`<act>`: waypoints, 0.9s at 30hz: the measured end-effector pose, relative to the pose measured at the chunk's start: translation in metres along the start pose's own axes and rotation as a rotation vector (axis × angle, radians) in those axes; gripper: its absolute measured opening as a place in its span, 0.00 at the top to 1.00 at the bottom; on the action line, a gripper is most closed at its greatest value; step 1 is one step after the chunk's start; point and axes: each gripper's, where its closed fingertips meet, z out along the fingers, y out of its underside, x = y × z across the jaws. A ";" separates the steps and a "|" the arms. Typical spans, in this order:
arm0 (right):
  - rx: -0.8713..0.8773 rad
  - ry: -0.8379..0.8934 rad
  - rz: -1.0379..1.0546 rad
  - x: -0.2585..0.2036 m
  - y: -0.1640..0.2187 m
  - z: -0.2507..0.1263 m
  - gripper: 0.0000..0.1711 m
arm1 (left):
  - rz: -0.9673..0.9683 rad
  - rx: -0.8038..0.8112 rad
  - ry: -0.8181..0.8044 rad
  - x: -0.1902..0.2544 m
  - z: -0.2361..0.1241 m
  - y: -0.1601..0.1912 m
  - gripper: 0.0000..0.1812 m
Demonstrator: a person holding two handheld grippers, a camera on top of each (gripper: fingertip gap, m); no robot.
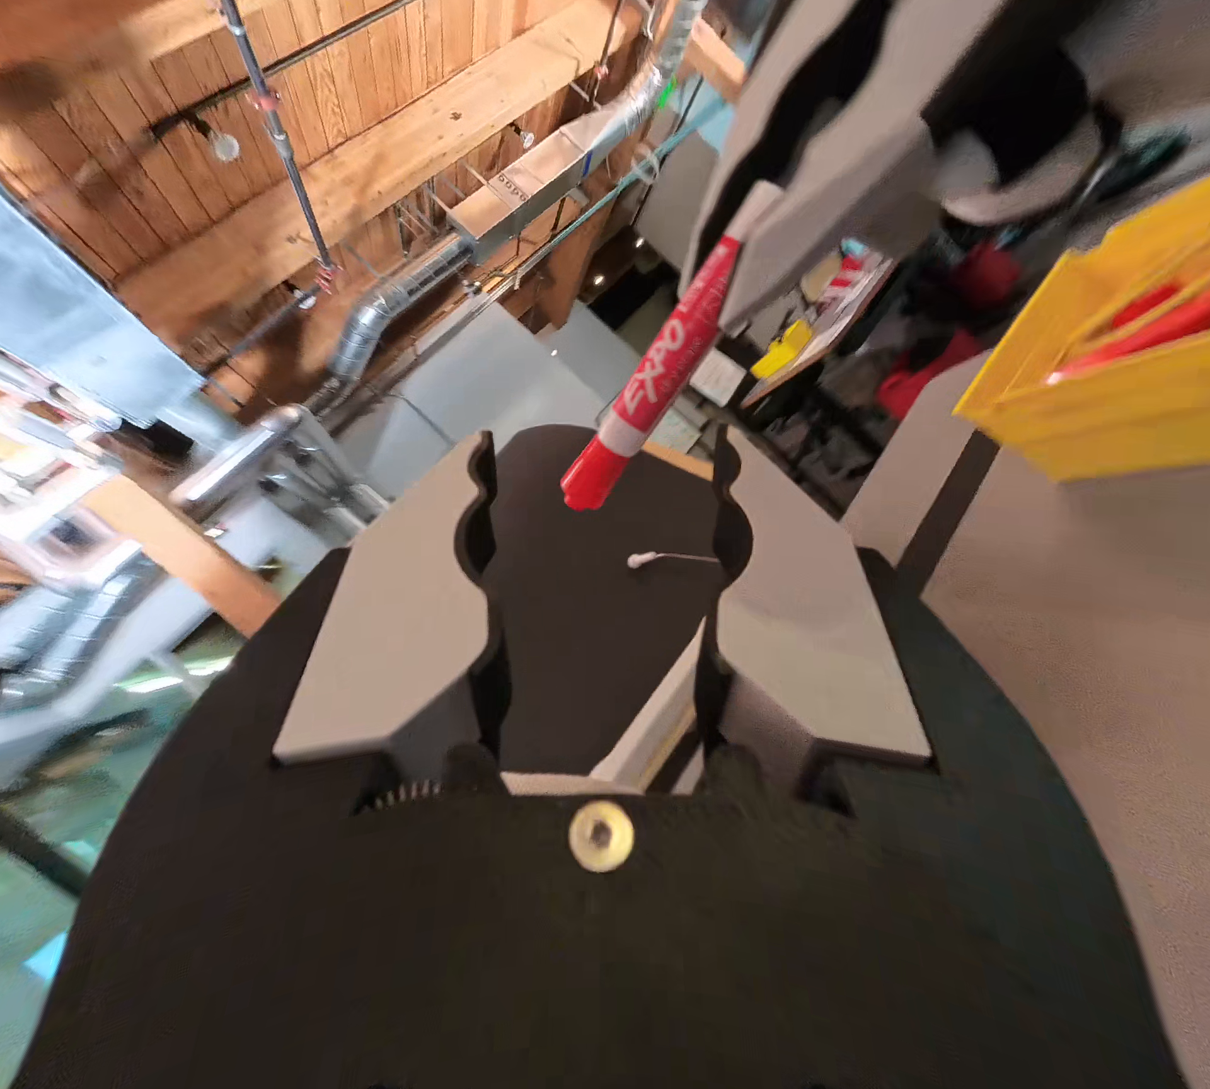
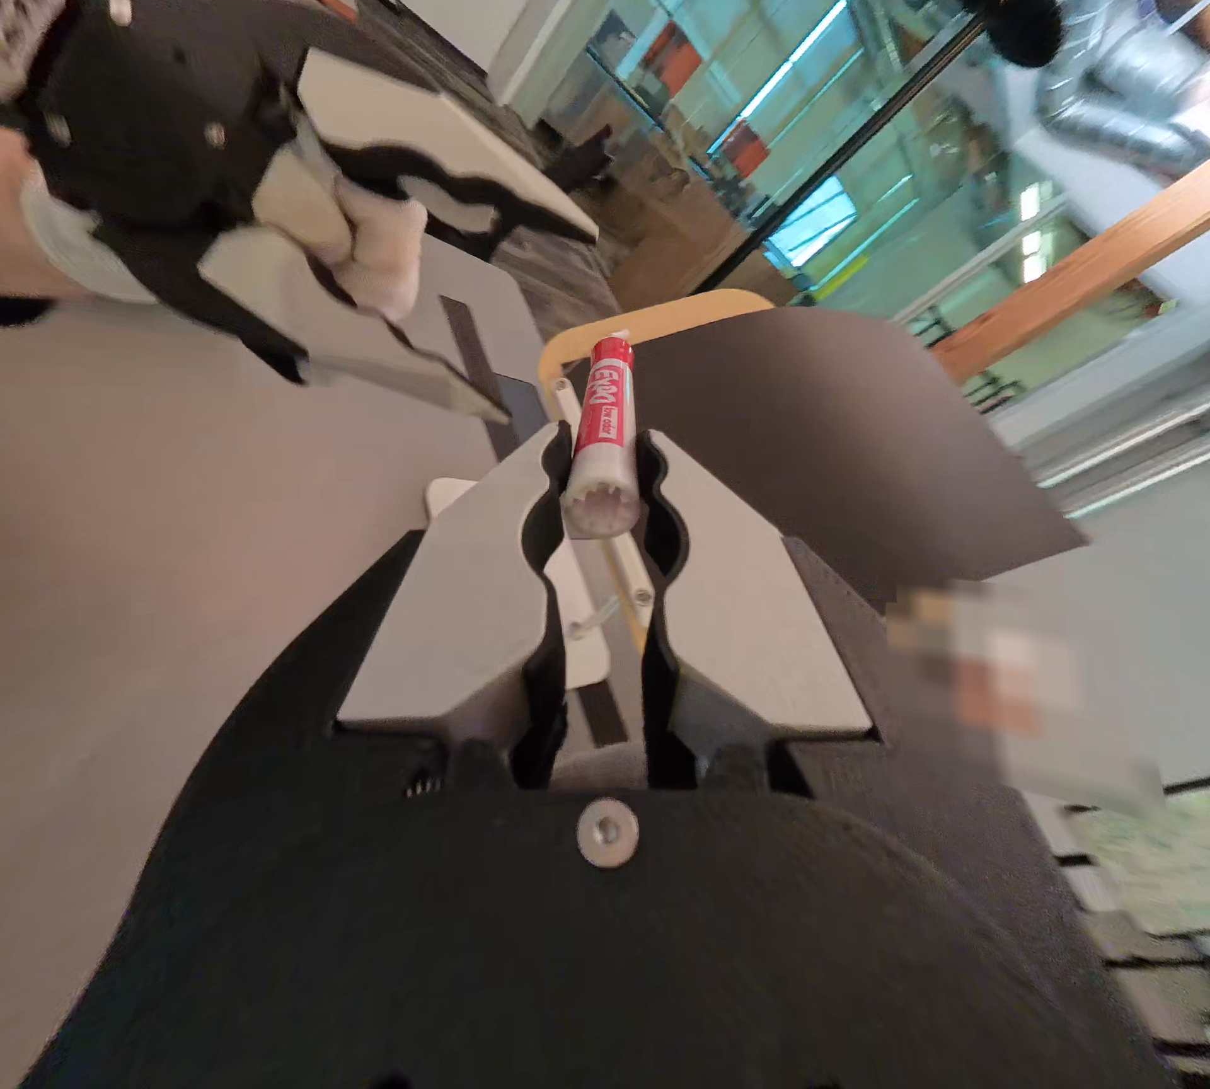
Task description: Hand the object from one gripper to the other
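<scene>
A red dry-erase marker with a red cap and a white back end hangs tilted in the air. My right gripper is shut on its white back end, at the upper right of the left wrist view. In the right wrist view the marker sits clamped between the fingertips of my right gripper, white end toward the camera. My left gripper is open and empty, and the marker's cap points into the gap between its fingertips without touching. It also shows open at the upper left of the right wrist view.
A yellow bin with orange-red items stands on the grey table at right. A black mat lies below the grippers, with a thin white-tipped stick on it. A gloved hand holds the left gripper. My hands' fingertips stand some 5 cm from each other. From either gripper's tips it is about 20 cm to the thin white-tipped stick.
</scene>
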 end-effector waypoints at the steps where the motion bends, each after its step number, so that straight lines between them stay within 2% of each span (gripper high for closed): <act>1: 0.007 -0.032 0.047 -0.002 0.001 0.000 0.90 | 0.071 -0.017 -0.008 0.007 0.002 0.002 0.64; 5: -0.024 -0.155 0.157 -0.019 0.009 0.007 0.90 | 0.321 -0.102 -0.072 0.021 0.009 0.014 0.70; 9: -0.046 -0.215 0.212 -0.032 0.014 0.015 0.90 | 0.446 -0.120 -0.059 0.034 0.011 0.017 0.78; 15: -0.046 -0.255 0.251 -0.040 0.016 0.020 0.90 | 0.494 -0.149 -0.060 0.039 0.012 0.026 0.91; 19: -0.015 -0.218 0.248 -0.036 0.012 0.023 0.90 | 0.470 -0.161 -0.082 0.035 0.012 0.027 0.91; 20: 0.012 -0.171 0.223 -0.030 0.008 0.024 0.86 | 0.441 -0.165 -0.086 0.033 0.012 0.028 0.91; 21: 0.056 -0.116 0.169 -0.025 0.001 0.023 0.73 | 0.376 -0.170 -0.080 0.030 0.012 0.029 0.91; 22: 0.104 -0.059 0.110 -0.019 -0.006 0.021 0.65 | 0.266 -0.174 -0.063 0.027 0.012 0.030 0.91; 25: 0.138 0.092 -0.083 -0.003 -0.015 0.012 0.52 | -0.163 -0.134 0.018 0.013 0.011 0.030 0.91; 26: 0.135 0.156 -0.195 0.002 -0.015 0.009 0.51 | -0.327 -0.120 0.077 0.010 0.010 0.030 0.91; 27: 0.106 0.204 -0.310 0.003 -0.013 0.009 0.45 | -0.503 -0.115 0.164 0.012 0.010 0.029 0.91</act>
